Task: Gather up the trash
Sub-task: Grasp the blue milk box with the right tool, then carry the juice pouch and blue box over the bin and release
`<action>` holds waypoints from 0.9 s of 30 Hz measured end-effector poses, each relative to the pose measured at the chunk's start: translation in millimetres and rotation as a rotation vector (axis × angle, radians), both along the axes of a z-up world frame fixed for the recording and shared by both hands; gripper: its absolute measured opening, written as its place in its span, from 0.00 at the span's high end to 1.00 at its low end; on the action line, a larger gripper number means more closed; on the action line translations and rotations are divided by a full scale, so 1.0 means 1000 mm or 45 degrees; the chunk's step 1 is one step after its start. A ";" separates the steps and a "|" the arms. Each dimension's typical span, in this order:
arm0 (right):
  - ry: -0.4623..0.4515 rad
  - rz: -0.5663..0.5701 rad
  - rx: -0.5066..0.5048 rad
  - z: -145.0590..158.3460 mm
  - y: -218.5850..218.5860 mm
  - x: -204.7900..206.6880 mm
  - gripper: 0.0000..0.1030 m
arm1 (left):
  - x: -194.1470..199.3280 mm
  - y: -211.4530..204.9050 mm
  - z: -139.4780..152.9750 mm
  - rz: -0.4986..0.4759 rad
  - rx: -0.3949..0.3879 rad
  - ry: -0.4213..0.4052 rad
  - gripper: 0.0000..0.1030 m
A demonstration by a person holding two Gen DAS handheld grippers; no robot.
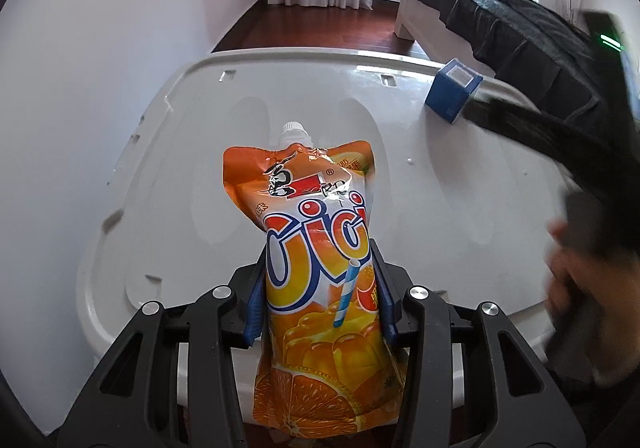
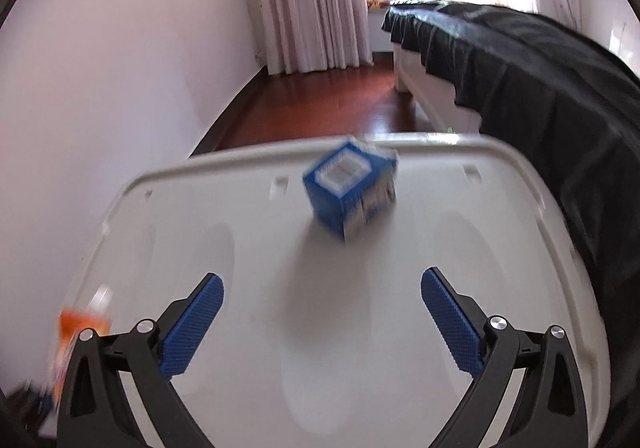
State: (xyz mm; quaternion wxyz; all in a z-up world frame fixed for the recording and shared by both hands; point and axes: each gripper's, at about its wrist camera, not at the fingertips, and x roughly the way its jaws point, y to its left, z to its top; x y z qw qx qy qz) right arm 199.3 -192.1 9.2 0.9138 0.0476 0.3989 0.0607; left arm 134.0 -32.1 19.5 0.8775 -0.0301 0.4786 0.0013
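Left gripper (image 1: 322,288) has the orange pouch (image 1: 316,268) clamped between its blue pads (image 1: 256,300), squeezed at the middle, white cap pointing away from the jaws, the bottom of the pouch hanging back toward the camera. It is held above a white lid (image 1: 200,128), and the pouch stands clear of that surface as far as the view shows.

Ahead of those jaws and off to their right, a blue box (image 1: 454,90) sits near the lid's far edge. A blurred hand (image 1: 568,272) and the other gripper's dark body show at the right side.

Over to the right gripper (image 2: 322,322): jaws spread wide, nothing between the pads (image 2: 192,328), only bare lid (image 2: 240,248) underneath. The box (image 2: 352,190) lies straight ahead of the fingertips, beyond them and apart, blurred, one corner facing the jaws. The pouch (image 2: 80,328) shows as an orange smear just outside the left finger. A dark-covered bed (image 2: 520,68) runs along beyond the right finger.
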 end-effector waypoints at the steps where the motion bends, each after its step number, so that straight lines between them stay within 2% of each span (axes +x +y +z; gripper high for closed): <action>1: 0.007 -0.005 -0.009 -0.002 0.004 0.014 0.05 | -0.001 0.001 0.002 -0.003 -0.012 -0.001 0.59; 4: 0.029 -0.089 -0.006 -0.009 0.009 0.045 0.05 | 0.000 0.002 0.007 -0.018 -0.033 -0.015 0.59; 9: 0.097 -0.420 0.125 -0.022 0.005 0.082 0.05 | 0.003 0.007 0.011 -0.001 -0.062 -0.015 0.59; 12: 0.121 -0.557 0.173 -0.029 0.006 0.099 0.05 | 0.004 0.008 0.012 0.017 -0.055 -0.016 0.59; 16: 0.117 -0.656 0.122 -0.034 0.014 0.116 0.06 | 0.004 0.011 0.011 0.036 -0.055 -0.010 0.59; 20: 0.143 -0.724 0.016 -0.042 0.014 0.122 0.41 | 0.004 0.013 0.011 0.052 -0.058 -0.020 0.59; 24: 0.140 -0.718 -0.015 -0.049 0.006 0.114 0.51 | 0.001 0.010 0.012 0.051 -0.051 -0.035 0.59; 27: 0.135 -0.664 -0.037 -0.047 0.005 0.104 0.53 | -0.001 0.009 0.014 0.040 -0.037 -0.049 0.59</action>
